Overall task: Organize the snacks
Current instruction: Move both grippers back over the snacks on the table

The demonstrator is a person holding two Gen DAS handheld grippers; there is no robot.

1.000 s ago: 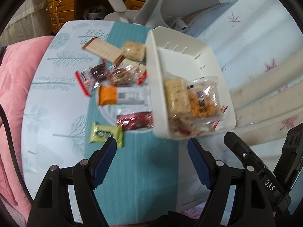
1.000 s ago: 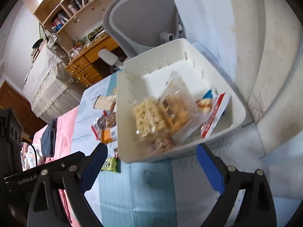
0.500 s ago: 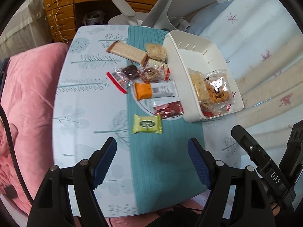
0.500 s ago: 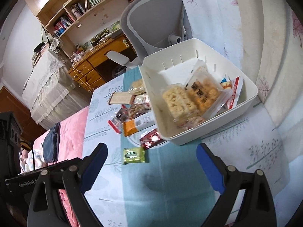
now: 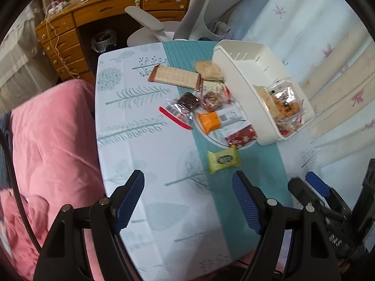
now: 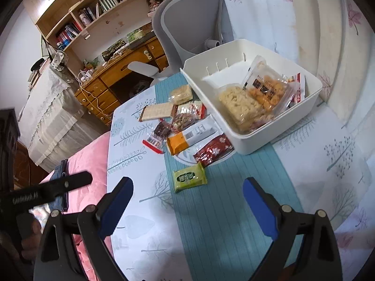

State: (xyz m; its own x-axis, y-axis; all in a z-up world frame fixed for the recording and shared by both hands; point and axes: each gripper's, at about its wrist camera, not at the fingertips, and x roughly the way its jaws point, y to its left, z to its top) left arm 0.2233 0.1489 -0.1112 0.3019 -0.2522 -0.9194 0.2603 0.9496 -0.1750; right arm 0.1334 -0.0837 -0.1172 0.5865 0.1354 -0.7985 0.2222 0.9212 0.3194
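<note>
- The left gripper [image 5: 188,205], black with blue-padded fingers, hangs above the near part of the table with its jaws spread wide and nothing between them.
- The right gripper [image 6: 187,208], of the same build, is likewise spread wide and empty, over the teal runner.
- The small table [image 5: 131,140] wears a pale cloth printed with grey-blue trees and leaves, and a ribbed teal runner [image 6: 225,210] lies along its middle.
- A white rectangular plastic bin [image 6: 281,128] stands at the far right of the table, partly on the runner.
- Inside the bin lie a clear pack of pale puffed-rice cake [image 6: 239,105], a clear bag of orange fried snacks [image 6: 267,89] leaning over it, and red-and-white wrappers [image 6: 301,86] against the right wall.
- Loose snacks lie on the table just left of the bin: a lime-green square packet [image 6: 189,177] nearest the grippers, a dark red foil packet [image 6: 214,149] touching the bin's wall, and an orange-and-white bar [image 6: 187,138] beyond it.
- Farther off sit a clear pack with a dark brown cake and red edge [image 5: 180,110], a clear pack of brown nut clusters [image 5: 212,98], a long tan wafer bar [image 5: 175,77], and another pale rice cake [image 5: 209,70].
- A pink quilt [image 5: 46,140] lies left of the table; a grey office chair [image 6: 192,23] and a wooden desk [image 5: 93,18] stand behind.
</note>
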